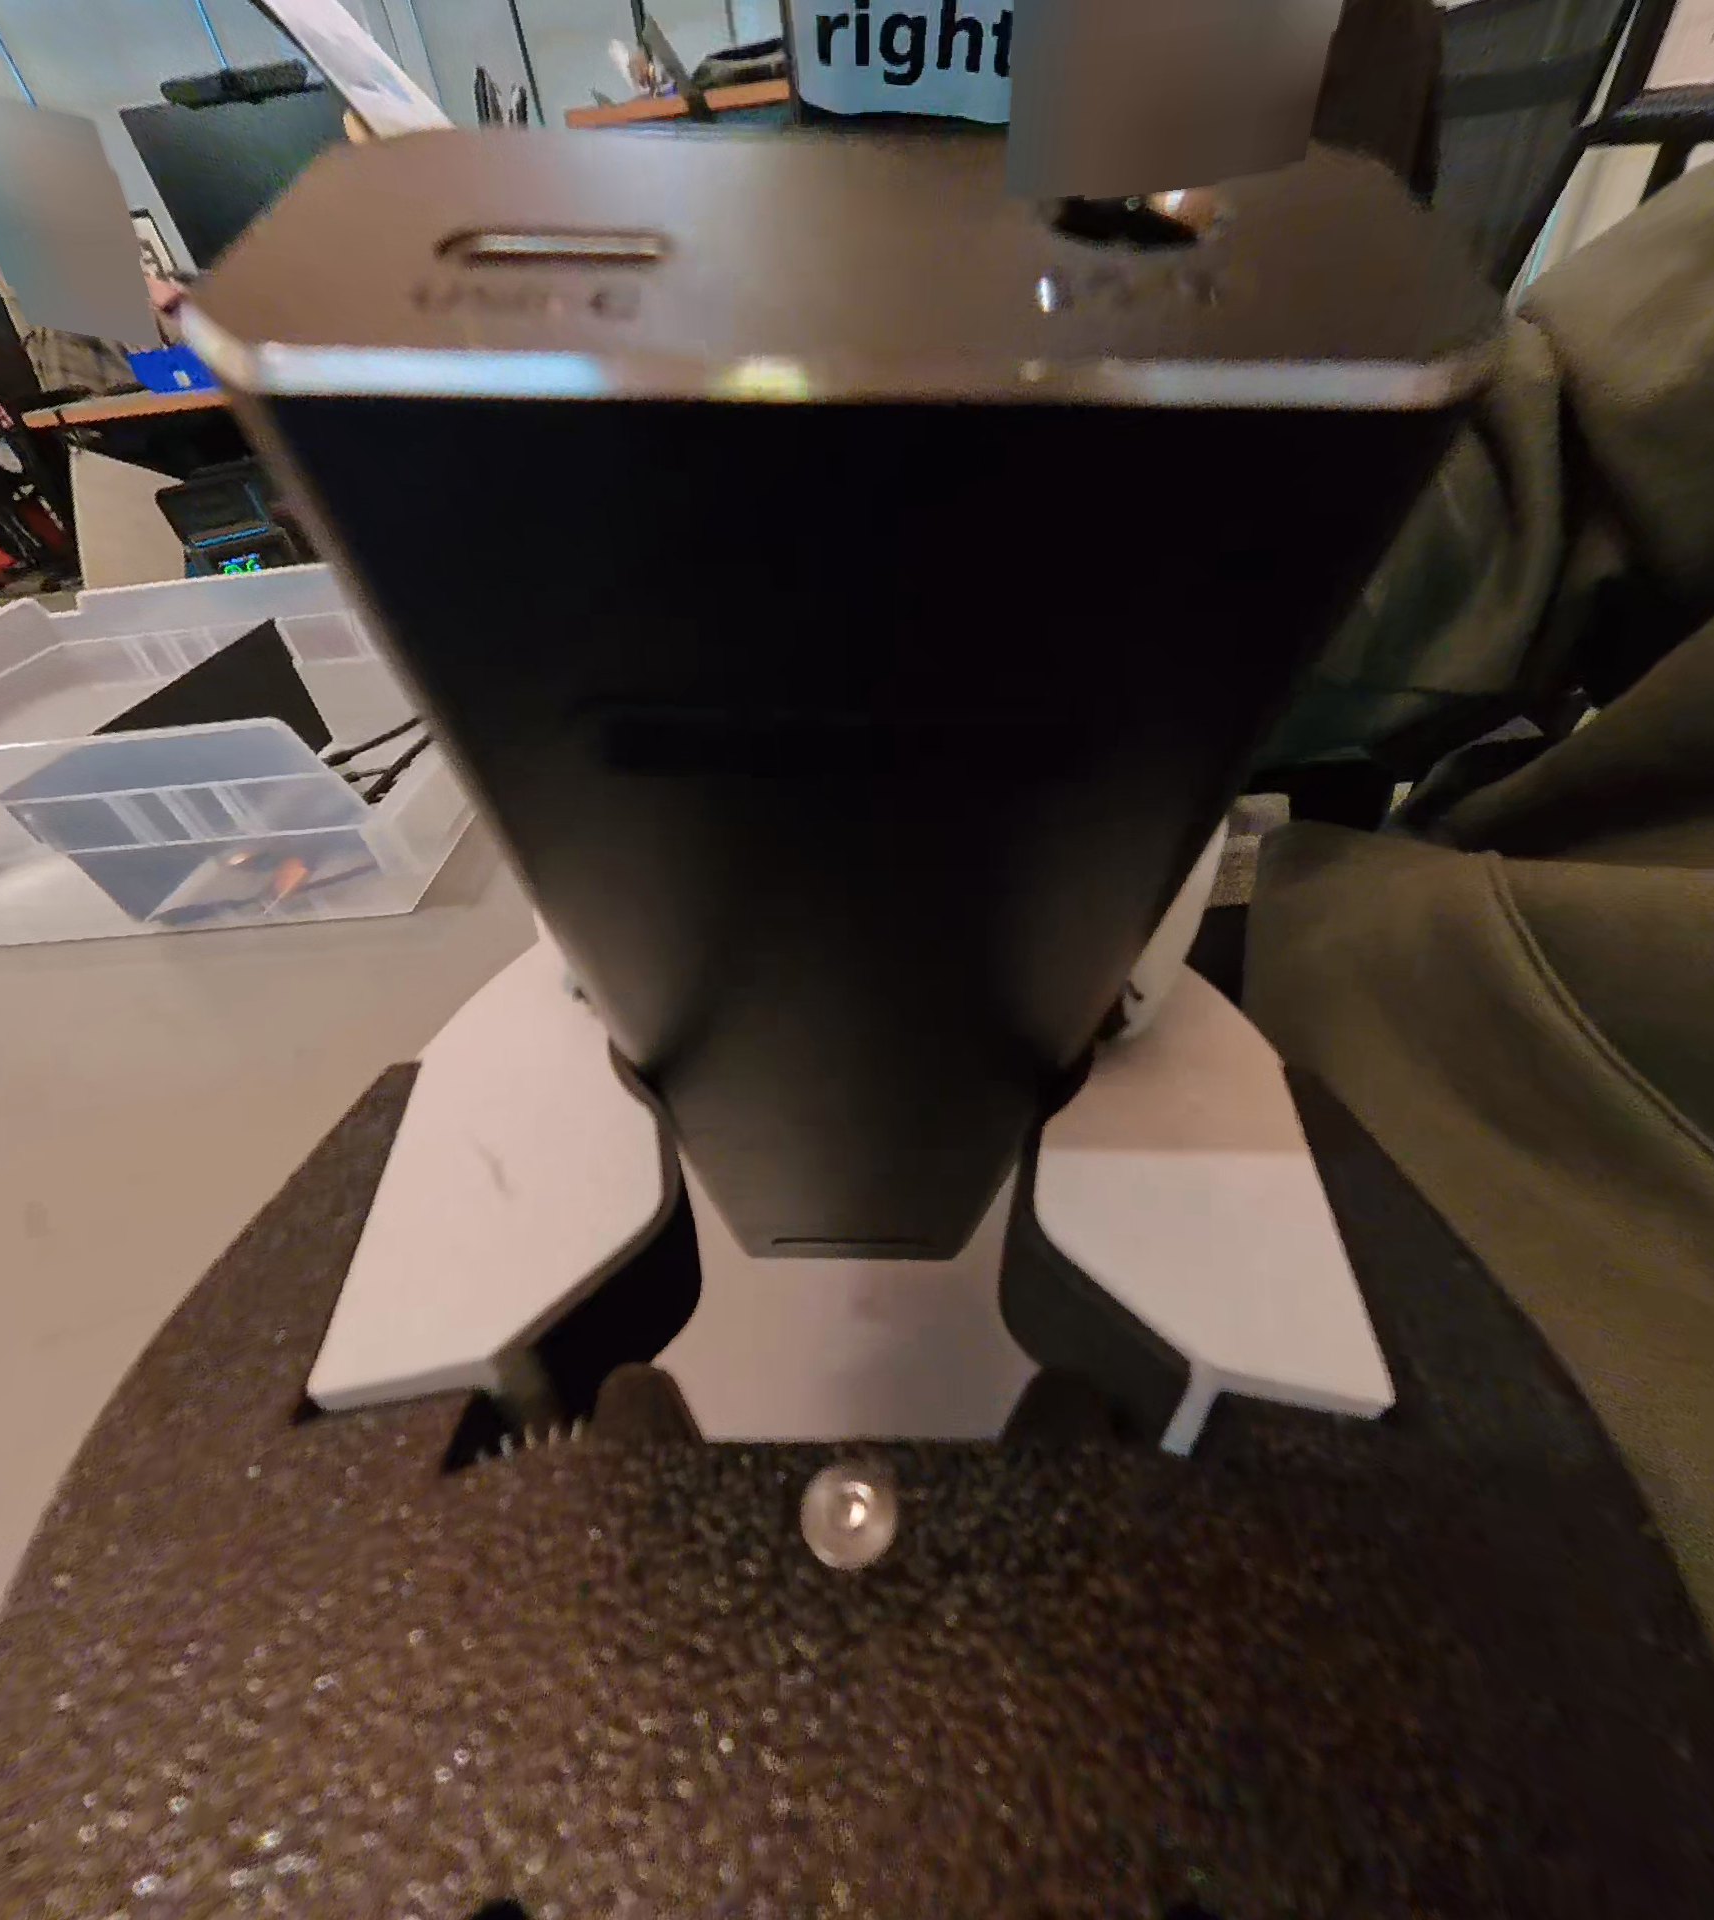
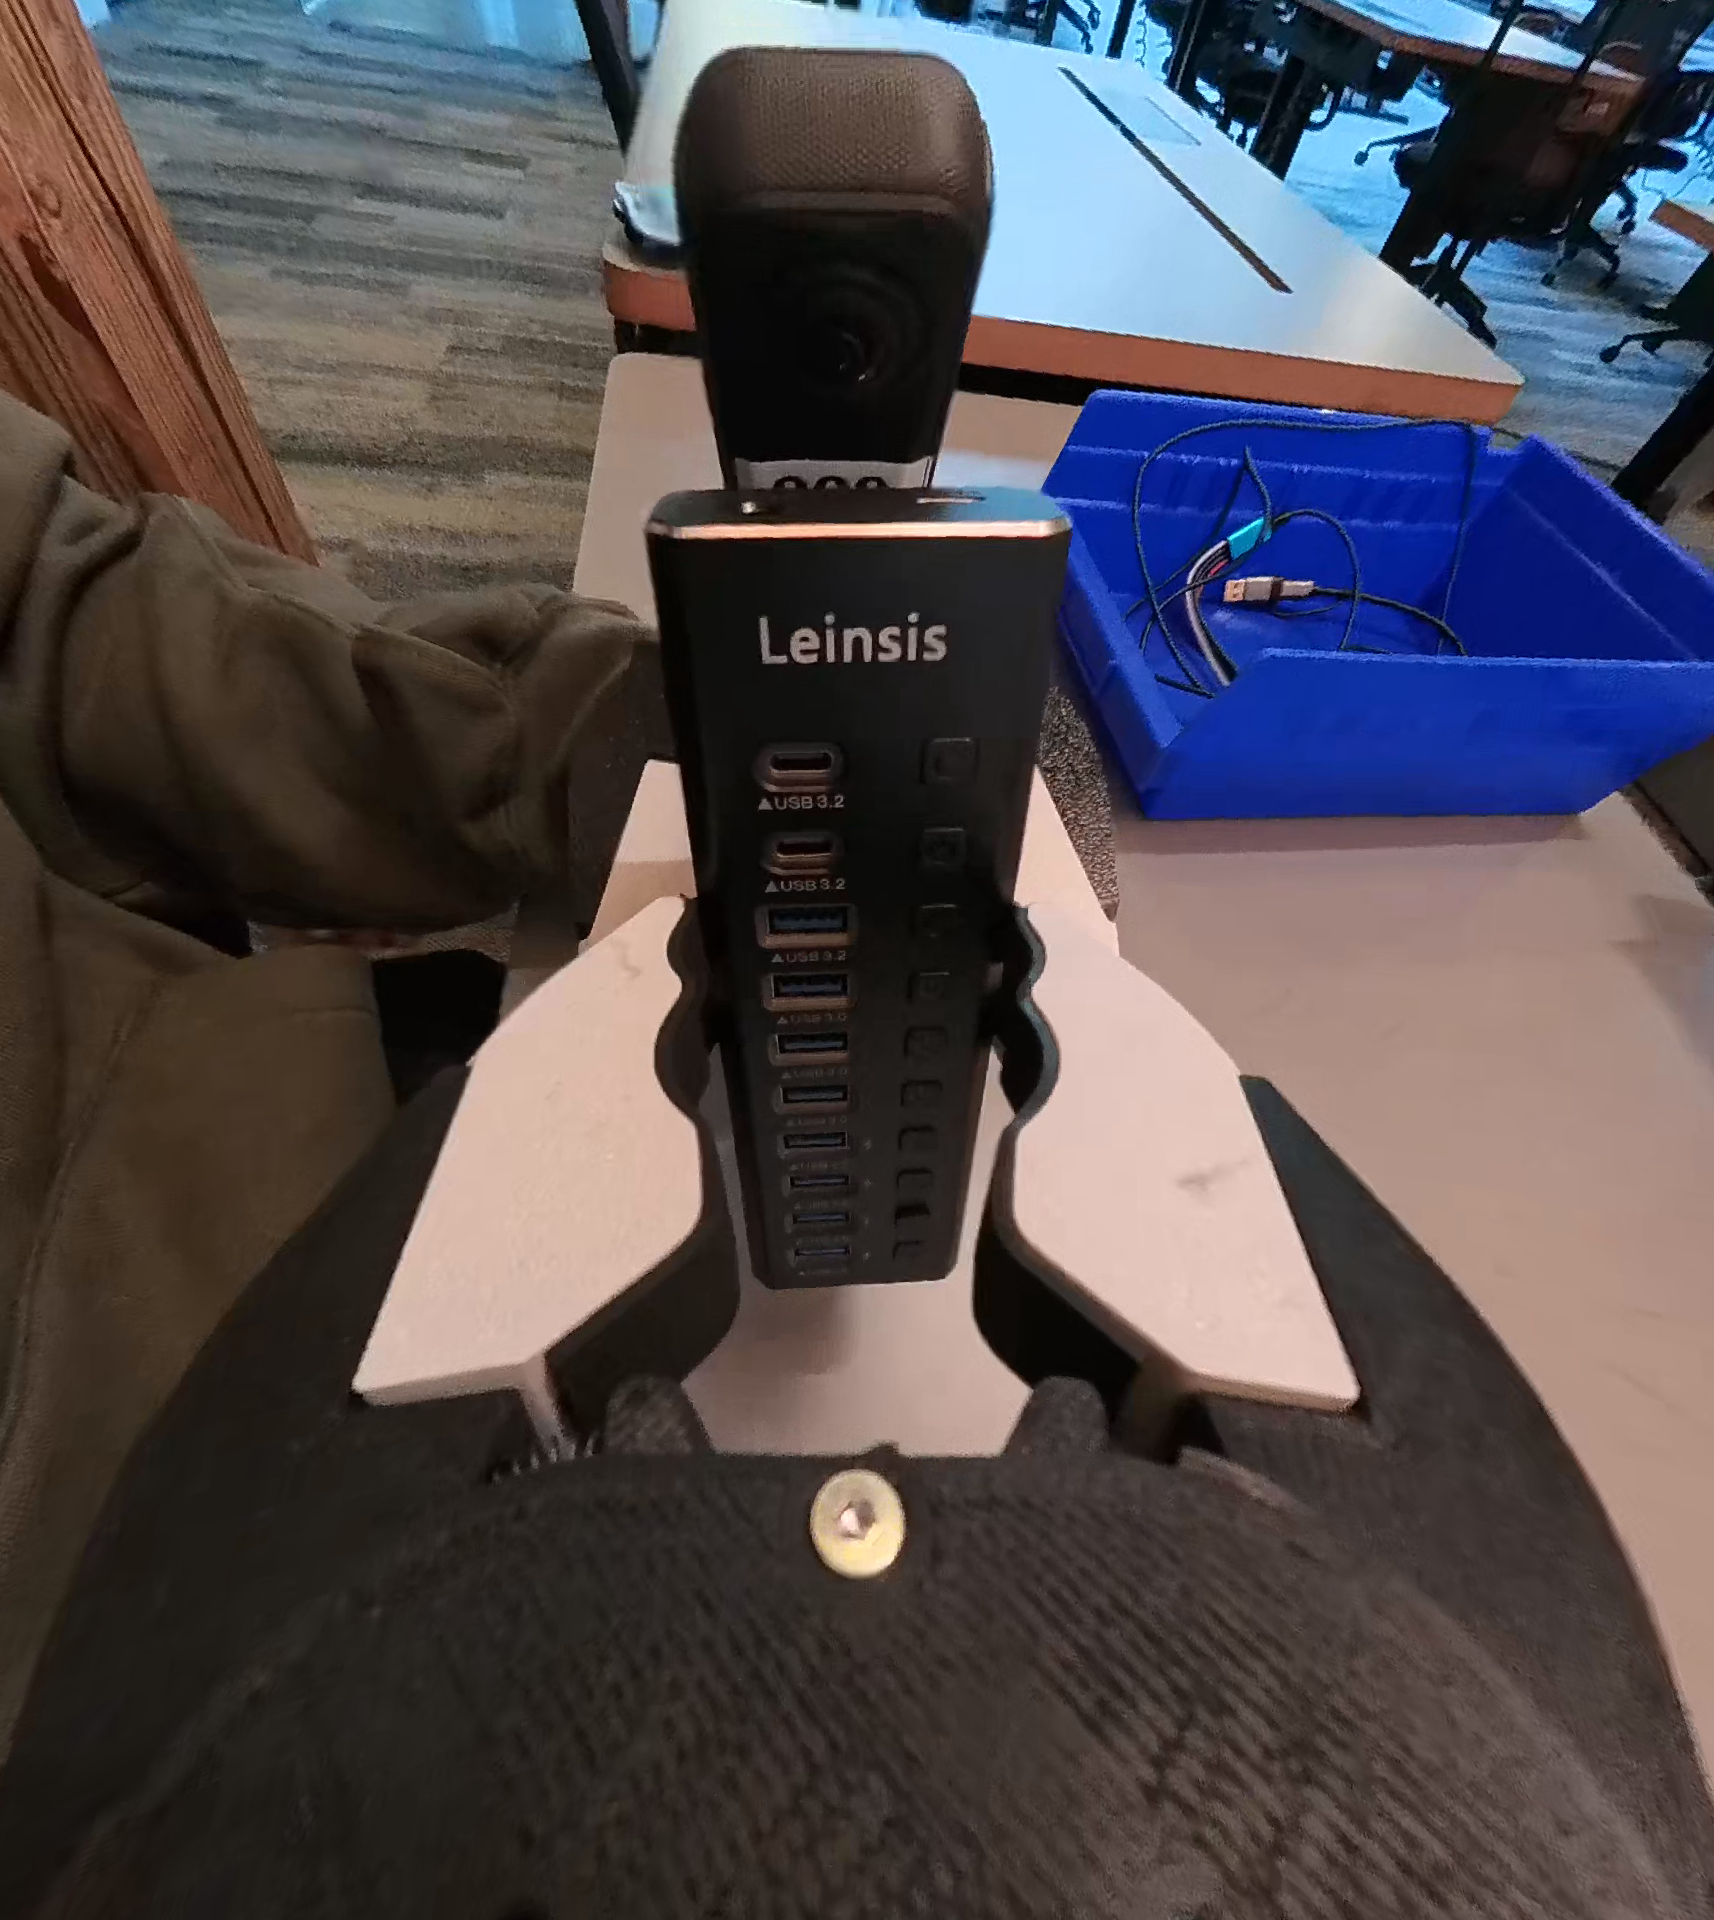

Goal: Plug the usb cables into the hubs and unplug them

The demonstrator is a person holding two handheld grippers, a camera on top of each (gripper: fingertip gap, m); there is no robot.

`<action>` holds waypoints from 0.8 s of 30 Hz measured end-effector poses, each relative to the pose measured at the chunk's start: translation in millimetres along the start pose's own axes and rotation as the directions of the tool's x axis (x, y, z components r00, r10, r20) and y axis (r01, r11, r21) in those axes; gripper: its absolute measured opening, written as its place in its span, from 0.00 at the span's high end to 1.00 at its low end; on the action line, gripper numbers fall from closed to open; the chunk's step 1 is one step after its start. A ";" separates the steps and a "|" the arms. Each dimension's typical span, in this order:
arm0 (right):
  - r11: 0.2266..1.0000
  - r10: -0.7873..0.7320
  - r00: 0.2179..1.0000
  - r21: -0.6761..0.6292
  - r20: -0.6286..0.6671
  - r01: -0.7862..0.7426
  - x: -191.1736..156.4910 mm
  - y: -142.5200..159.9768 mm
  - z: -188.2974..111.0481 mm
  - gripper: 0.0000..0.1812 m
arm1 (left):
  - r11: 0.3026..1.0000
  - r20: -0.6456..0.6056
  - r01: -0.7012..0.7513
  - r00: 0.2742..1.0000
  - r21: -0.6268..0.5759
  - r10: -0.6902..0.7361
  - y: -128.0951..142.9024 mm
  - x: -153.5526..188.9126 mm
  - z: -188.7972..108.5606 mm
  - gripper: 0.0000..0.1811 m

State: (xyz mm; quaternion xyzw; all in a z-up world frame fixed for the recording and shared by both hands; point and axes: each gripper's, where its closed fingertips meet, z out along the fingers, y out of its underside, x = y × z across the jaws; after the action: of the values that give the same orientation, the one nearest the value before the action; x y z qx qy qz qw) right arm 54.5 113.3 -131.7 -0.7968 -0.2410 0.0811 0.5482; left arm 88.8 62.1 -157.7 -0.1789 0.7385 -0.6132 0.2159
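Note:
A black USB hub [image 2: 853, 644] stands upright, with its row of empty ports facing the right wrist view. My right gripper [image 2: 853, 997] is shut on its lower half, the pads against both long sides. In the left wrist view the hub's plain back [image 1: 832, 675] fills the middle, and my left gripper [image 1: 853, 1049] is shut on the same hub from the opposite side. The left gripper's black camera [image 2: 832, 260] shows just behind the hub. Several USB cables [image 2: 1248, 592] lie loose in a blue bin [image 2: 1455, 727]. No cable is in the hub.
The blue bin stands on the grey table [image 2: 1455, 1039] to the right. Clear plastic boxes [image 1: 188, 831] stand on the table at the left. An olive sleeve [image 2: 209, 727] reaches in close beside the hub; it also shows in the left wrist view [image 1: 1559, 1039]. The tips of one gripper are about 5 centimetres away from the tips of the other.

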 end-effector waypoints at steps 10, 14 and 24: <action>0.968 -0.210 0.931 -0.199 -0.298 0.155 66.8 -17.2 -67.2 0.70 | 0.997 0.212 0.025 0.977 0.070 -0.040 -3.5 -34.8 -11.8 0.52; 0.874 -0.392 0.771 -0.463 -0.502 0.144 170.4 -6.9 -151.5 0.70 | 0.994 0.264 0.053 0.961 0.093 -0.076 1.9 -47.7 -24.2 0.54; 0.573 -0.445 0.818 -0.818 -0.364 -0.052 359.9 94.5 -237.5 0.70 | 0.993 0.282 0.081 0.954 0.080 -0.101 16.0 -56.0 -28.4 0.57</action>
State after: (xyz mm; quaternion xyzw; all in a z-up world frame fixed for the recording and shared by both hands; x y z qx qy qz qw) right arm 489.2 58.6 -77.7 -0.9105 -0.1797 -0.3248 0.1822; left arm 120.7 118.2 -163.5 -0.2921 0.6694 -0.6149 0.2976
